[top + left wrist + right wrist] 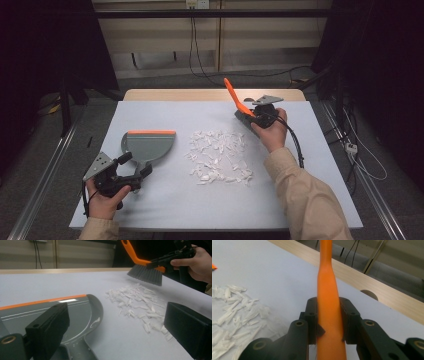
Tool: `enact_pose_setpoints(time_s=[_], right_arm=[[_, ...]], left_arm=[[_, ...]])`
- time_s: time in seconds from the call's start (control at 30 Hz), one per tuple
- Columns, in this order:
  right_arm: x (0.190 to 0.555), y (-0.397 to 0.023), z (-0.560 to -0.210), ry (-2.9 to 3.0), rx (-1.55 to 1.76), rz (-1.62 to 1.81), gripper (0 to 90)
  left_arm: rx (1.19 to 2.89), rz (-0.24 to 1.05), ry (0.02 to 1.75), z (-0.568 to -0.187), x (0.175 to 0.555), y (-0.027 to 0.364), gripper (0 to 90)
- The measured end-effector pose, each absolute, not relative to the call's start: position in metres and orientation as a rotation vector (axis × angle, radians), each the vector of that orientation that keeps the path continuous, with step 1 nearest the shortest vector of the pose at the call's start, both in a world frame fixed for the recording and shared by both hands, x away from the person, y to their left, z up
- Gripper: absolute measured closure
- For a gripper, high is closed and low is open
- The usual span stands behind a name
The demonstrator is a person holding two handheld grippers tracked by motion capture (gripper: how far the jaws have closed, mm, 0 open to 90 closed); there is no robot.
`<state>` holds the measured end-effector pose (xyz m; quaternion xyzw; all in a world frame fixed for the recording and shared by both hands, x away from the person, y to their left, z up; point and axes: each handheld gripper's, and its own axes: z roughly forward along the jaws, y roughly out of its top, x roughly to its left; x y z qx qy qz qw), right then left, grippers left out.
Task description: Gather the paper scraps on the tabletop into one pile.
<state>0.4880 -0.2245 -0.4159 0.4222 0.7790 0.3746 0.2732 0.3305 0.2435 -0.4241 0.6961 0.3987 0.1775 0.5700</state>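
A grey dustpan point(149, 146) with an orange lip lies flat at the table's left, its stem toward me. My left gripper point(136, 165) stands open just behind it, and the dustpan point(75, 312) stem runs down between the wide-apart jaws without touching them. A pile of white paper scraps point(220, 155) lies mid-table to the right of the pan. Beyond the pile's far right corner, my right gripper point(255, 114) is shut on the orange handle point(328, 302) of a hand brush point(146, 273). Its grey bristles hang just above the sheet, past the scraps point(137, 305).
A pale sheet covers the table point(200, 210), with a wooden strip point(200, 95) bare along the far edge. Black cables point(297, 145) trail from the right gripper past the sleeve. Metal rails and floor cables flank the table on both sides.
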Motion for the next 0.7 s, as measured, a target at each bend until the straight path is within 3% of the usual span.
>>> enact_pose_setpoints(time_s=[0.3, 0.7], right_arm=[[0.495, -0.205, -0.429, 2.202, 1.037, 0.983, 71.4], [0.454, -0.203, -0.421, 2.393, 0.883, 1.114, 71.4]], left_arm=[[1.629, 0.416, 0.936, -0.425, 0.331, 0.245, 6.1], [1.629, 0.419, 0.934, -0.425, 0.332, 0.24, 6.3]])
